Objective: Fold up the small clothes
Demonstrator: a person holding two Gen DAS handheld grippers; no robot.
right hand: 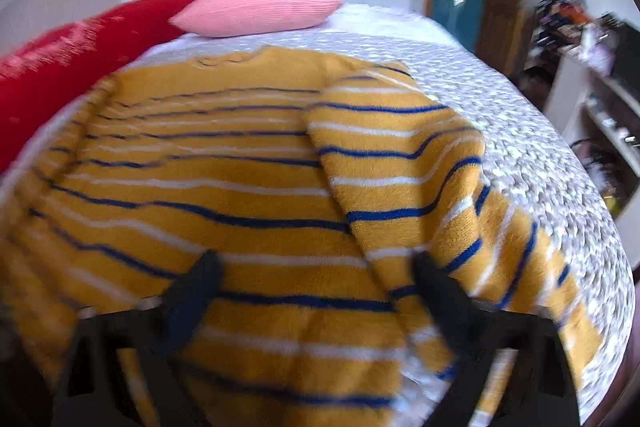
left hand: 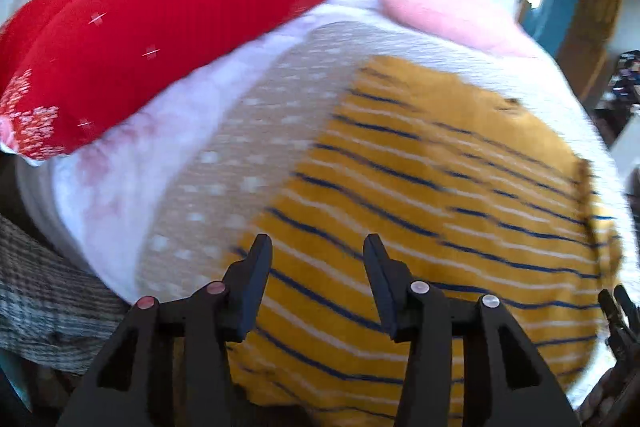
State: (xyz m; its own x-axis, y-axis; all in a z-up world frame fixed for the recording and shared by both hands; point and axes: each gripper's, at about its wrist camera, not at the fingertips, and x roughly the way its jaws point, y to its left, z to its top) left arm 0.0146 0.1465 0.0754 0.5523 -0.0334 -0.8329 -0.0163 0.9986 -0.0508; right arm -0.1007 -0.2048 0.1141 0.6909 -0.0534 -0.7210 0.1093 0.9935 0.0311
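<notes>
A mustard-yellow sweater with blue and white stripes [left hand: 440, 179] lies spread on the bed [left hand: 256, 155]. My left gripper [left hand: 316, 247] is open and empty, just above the sweater's near left part. In the right wrist view the sweater [right hand: 208, 195] fills the middle, and its right sleeve [right hand: 400, 163] is folded over onto the body. My right gripper [right hand: 316, 267] is open and empty, its jaws wide apart over the sweater's lower part beside the folded sleeve. The other gripper's fingers [left hand: 620, 311] show at the right edge of the left wrist view.
A red snowflake cushion [left hand: 152, 39] and a pink cushion [left hand: 448, 15] lie at the head of the bed; both also show in the right wrist view, red [right hand: 80, 59] and pink [right hand: 256, 7]. A cluttered shelf [right hand: 592, 75] stands at right. A checked cloth [left hand: 44, 307] hangs lower left.
</notes>
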